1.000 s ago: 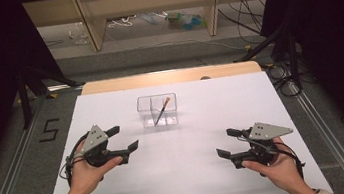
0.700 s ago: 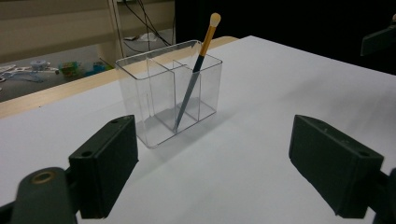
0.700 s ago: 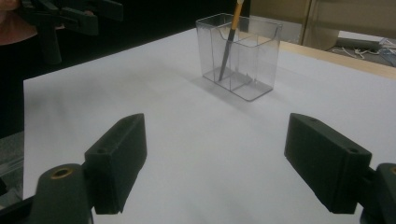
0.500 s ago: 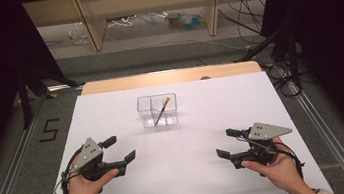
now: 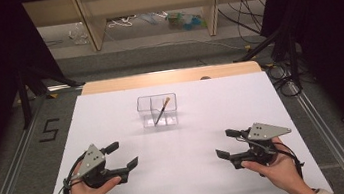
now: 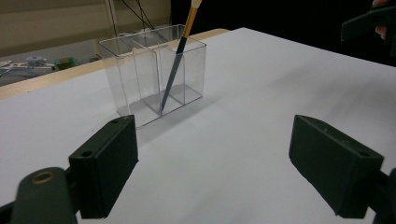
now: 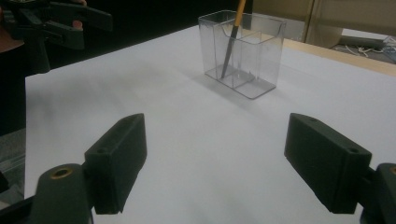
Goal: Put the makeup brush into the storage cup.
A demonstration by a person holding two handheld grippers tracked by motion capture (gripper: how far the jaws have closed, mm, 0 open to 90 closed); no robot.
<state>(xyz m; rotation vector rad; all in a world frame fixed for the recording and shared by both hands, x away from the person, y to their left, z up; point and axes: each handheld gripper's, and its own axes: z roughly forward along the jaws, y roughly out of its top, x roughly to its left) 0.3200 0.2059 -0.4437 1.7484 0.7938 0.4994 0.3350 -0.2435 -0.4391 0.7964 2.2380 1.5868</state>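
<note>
While both grippers are hovering low over the near counter (image 5: 184,125), left gripper (image 5: 119,155) and right gripper (image 5: 226,144) are spreading their fingers wide and holding nothing. Far of them, the brush (image 5: 161,110) is leaning in the clear box (image 5: 157,111). Being light and tall, the box is risking a tip if a finger knocks its wall or drags the slanted brush sideways.
</note>
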